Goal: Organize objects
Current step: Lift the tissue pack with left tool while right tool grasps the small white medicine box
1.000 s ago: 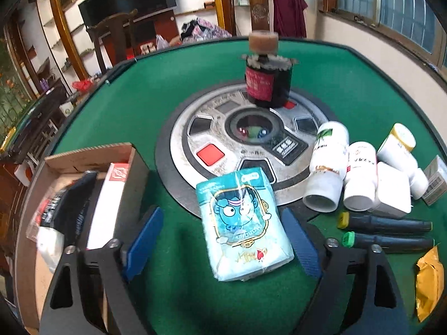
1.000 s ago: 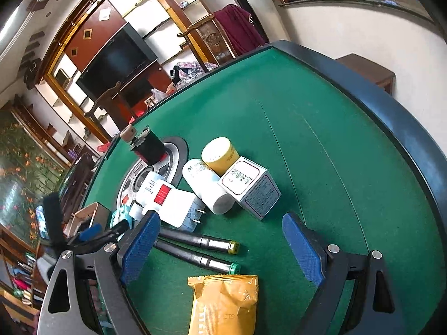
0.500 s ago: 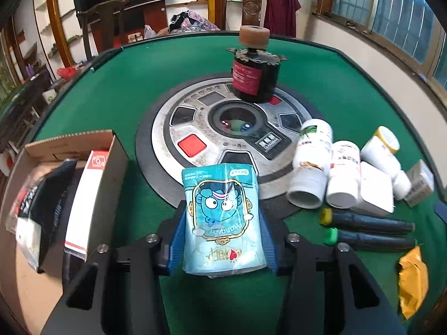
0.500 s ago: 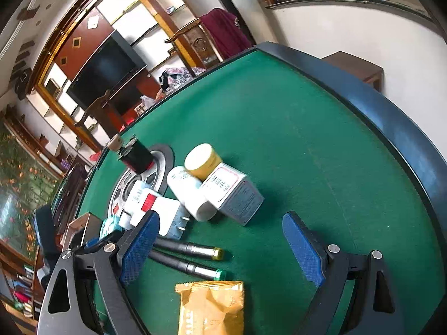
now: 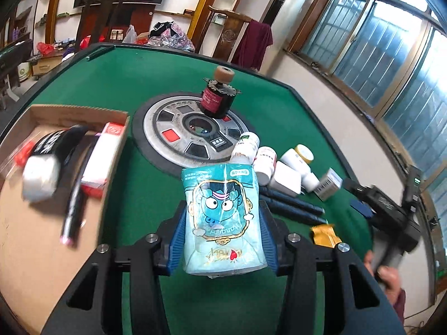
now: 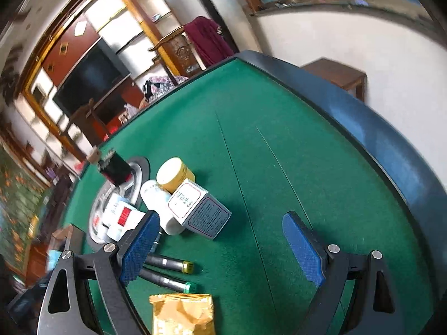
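My left gripper (image 5: 222, 234) is shut on a light blue cartoon tissue pack (image 5: 222, 217), which hangs lifted above the green table (image 5: 145, 195). Left of it lies an open cardboard box (image 5: 33, 223) holding a red-and-white carton (image 5: 103, 156), a black pouch and a dark pen. My right gripper (image 6: 220, 243) stands open over bare felt with nothing between its fingers. Just beyond it lie a small white box (image 6: 199, 212), a yellow-capped bottle (image 6: 174, 174), white bottles (image 6: 156, 198), two dark pens (image 6: 167, 272) and a yellow packet (image 6: 183, 315).
A round metal control panel (image 5: 192, 131) fills the table centre, with a dark jar with a tan cap (image 5: 219, 96) standing on it. The right gripper's body and a hand (image 5: 388, 276) show at the right of the left wrist view. The raised table rim (image 6: 377, 139) runs along the right.
My left gripper closed on the tissue pack, lifted it off the felt and swung toward the cardboard box. My right gripper stayed open and barely shifted.
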The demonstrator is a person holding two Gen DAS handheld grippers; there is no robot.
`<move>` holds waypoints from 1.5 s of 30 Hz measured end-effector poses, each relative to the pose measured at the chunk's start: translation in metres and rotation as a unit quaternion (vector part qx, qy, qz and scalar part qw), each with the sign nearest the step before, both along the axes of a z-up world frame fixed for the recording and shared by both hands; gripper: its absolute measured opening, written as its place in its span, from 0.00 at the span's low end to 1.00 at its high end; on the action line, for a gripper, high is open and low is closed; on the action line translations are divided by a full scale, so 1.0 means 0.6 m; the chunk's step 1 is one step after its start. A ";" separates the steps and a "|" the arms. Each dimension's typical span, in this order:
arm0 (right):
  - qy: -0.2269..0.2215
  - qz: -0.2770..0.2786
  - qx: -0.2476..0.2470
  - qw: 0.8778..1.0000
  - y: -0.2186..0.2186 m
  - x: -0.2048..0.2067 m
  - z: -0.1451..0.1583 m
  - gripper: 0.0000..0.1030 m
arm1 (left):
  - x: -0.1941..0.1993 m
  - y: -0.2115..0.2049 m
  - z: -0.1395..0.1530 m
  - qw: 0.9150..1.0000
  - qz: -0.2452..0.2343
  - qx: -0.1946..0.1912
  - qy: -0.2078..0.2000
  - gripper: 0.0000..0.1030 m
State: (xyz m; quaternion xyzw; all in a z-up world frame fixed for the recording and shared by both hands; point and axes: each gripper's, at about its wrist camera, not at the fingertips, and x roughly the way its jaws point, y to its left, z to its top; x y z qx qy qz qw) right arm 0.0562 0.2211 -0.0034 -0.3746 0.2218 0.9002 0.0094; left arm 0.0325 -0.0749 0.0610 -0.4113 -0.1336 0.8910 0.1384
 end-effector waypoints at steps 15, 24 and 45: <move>-0.006 0.116 0.197 0.973 -0.062 -0.050 0.017 0.90 | 0.069 -0.090 0.000 0.999 0.041 0.010 0.008 0.46; -0.025 0.132 0.192 0.972 -0.072 -0.063 -0.008 0.40 | 0.072 -0.081 -0.011 0.999 0.038 0.004 0.001 0.46; 0.020 0.171 0.090 0.981 -0.112 0.027 0.083 0.37 | 0.110 -0.119 -0.018 0.998 0.052 0.034 0.004 0.46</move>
